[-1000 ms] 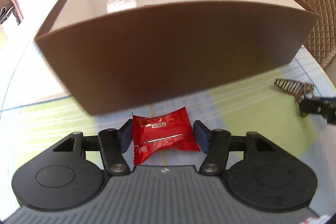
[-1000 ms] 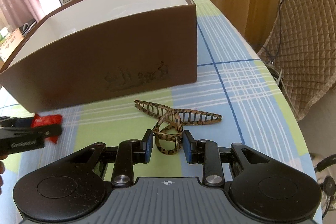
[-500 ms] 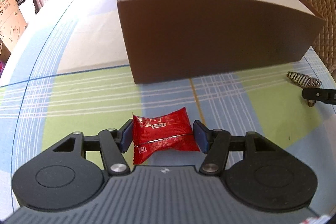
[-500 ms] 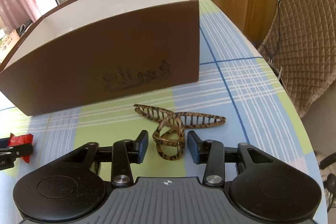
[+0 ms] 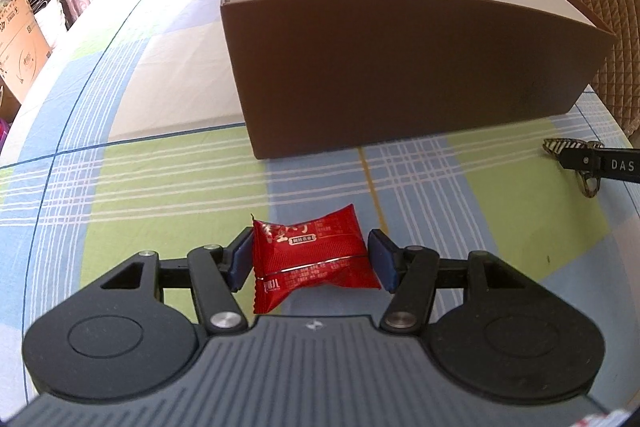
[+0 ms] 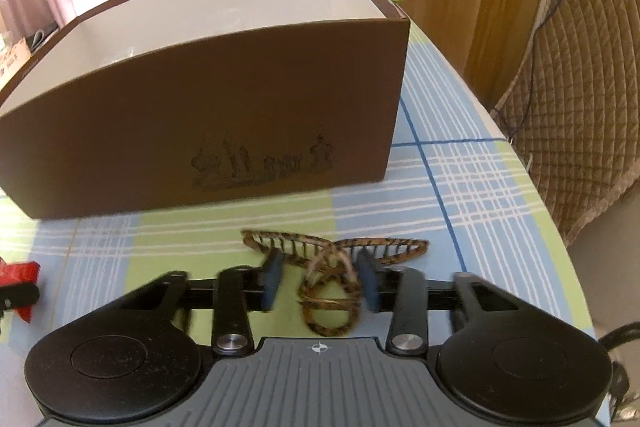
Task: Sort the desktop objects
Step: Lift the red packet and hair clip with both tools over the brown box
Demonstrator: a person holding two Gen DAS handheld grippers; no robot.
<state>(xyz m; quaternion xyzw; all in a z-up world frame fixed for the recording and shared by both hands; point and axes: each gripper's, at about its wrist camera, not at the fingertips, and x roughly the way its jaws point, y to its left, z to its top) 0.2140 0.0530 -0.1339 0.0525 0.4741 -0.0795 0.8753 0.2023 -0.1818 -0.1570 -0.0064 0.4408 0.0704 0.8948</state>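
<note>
Left gripper [image 5: 310, 261] fingers clamp a red snack packet [image 5: 310, 259]; right gripper [image 6: 320, 279] fingers stand apart around a tortoiseshell hair claw [image 6: 332, 267] near the brown box [image 6: 200, 131]

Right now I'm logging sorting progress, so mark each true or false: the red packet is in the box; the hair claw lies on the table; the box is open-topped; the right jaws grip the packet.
1. The red packet is in the box. False: it sits between the left jaws, outside the box.
2. The hair claw lies on the table. True.
3. The box is open-topped. True.
4. The right jaws grip the packet. False: they flank the claw.
</note>
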